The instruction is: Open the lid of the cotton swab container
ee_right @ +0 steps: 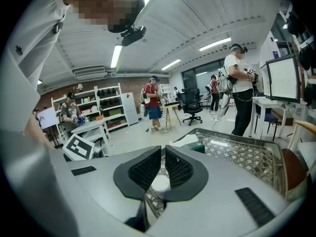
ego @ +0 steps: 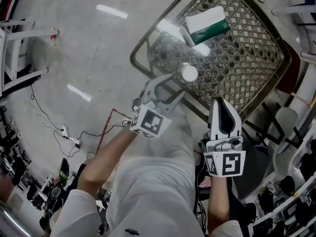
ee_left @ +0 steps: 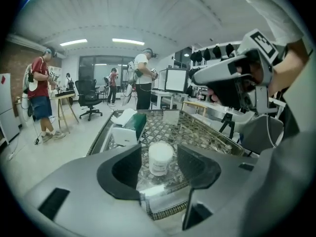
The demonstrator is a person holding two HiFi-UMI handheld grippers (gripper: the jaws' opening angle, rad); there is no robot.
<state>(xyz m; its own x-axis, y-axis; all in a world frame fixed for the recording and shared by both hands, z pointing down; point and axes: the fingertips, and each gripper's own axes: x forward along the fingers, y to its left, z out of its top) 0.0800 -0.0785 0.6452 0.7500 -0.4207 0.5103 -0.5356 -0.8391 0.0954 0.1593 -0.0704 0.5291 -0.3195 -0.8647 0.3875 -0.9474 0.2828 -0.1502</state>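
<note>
The cotton swab container [ego: 189, 72] is a small round white tub standing on the glass-topped wicker table [ego: 237, 68], near its front edge. My left gripper [ego: 174, 85] is open, its fingertips just short of the tub. In the left gripper view the tub [ee_left: 160, 158] shows in the gap between the dark pads [ee_left: 123, 169], and neither pad touches it. My right gripper [ego: 222, 104] is shut and empty, held to the right of the tub above the table's edge. In the right gripper view the tub [ee_right: 159, 184] peeks out below the closed jaws of that gripper [ee_right: 162, 168].
A green and white box [ego: 206, 24] lies farther back on the table. Cables and a power strip [ego: 69, 135] trail on the floor at the left. Desks, an office chair [ee_left: 89, 98] and several standing people [ee_left: 39, 95] fill the room beyond.
</note>
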